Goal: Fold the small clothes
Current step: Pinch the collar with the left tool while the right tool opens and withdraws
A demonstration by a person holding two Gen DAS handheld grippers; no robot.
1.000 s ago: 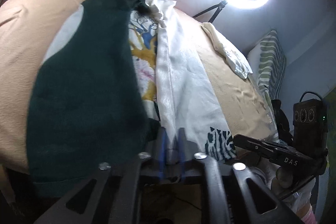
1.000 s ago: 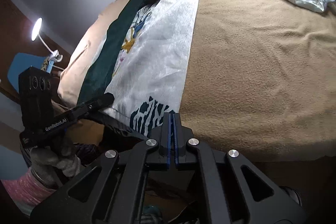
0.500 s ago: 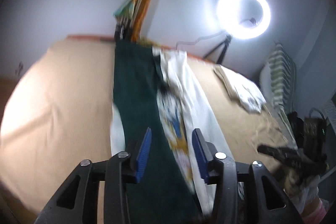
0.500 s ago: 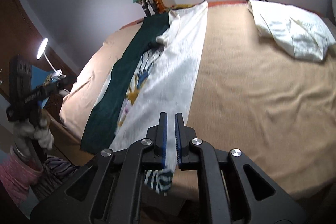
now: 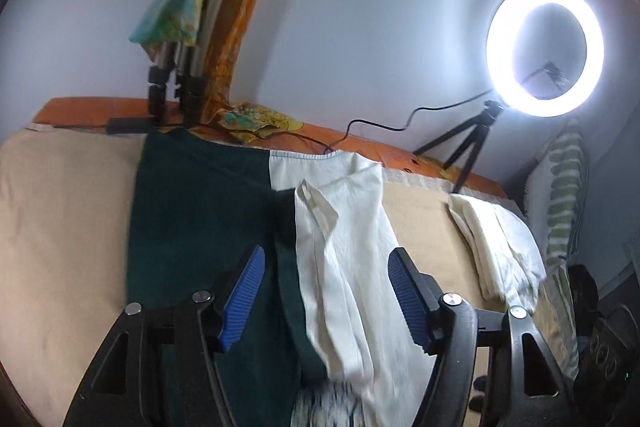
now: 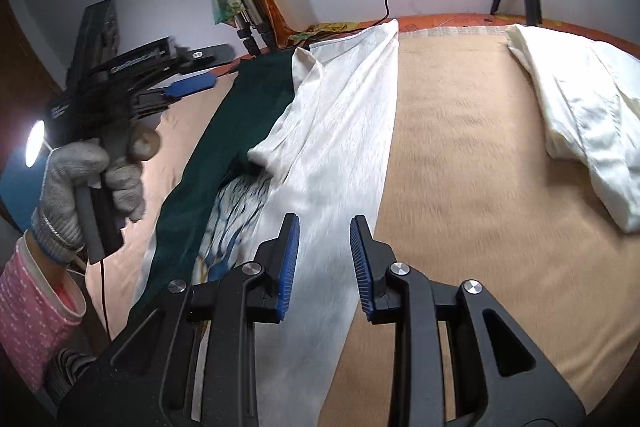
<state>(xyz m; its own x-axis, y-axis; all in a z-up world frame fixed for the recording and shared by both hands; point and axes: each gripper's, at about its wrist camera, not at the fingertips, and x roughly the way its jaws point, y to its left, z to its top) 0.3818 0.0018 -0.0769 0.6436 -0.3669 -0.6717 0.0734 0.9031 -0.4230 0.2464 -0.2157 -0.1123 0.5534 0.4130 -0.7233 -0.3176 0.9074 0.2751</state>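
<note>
Left wrist view: left gripper (image 5: 325, 301) spread wide, just been opening, nothing pinched; folded green-and-white garment (image 5: 340, 247) flat on the bed (image 5: 60, 227) beneath the gap.

Right wrist view: right gripper (image 6: 324, 265) parted, also opening, empty, above the garment's white panel (image 6: 340, 155).

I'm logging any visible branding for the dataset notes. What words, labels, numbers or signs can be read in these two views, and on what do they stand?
No text can be read for certain.
Left gripper, right wrist view: pale lettering along its black side bar, too blurred to read.
Same gripper's body: a second pale label near the gloved hand, also blurred.
Garment, blanket, ring light: no lettering visible.
</note>
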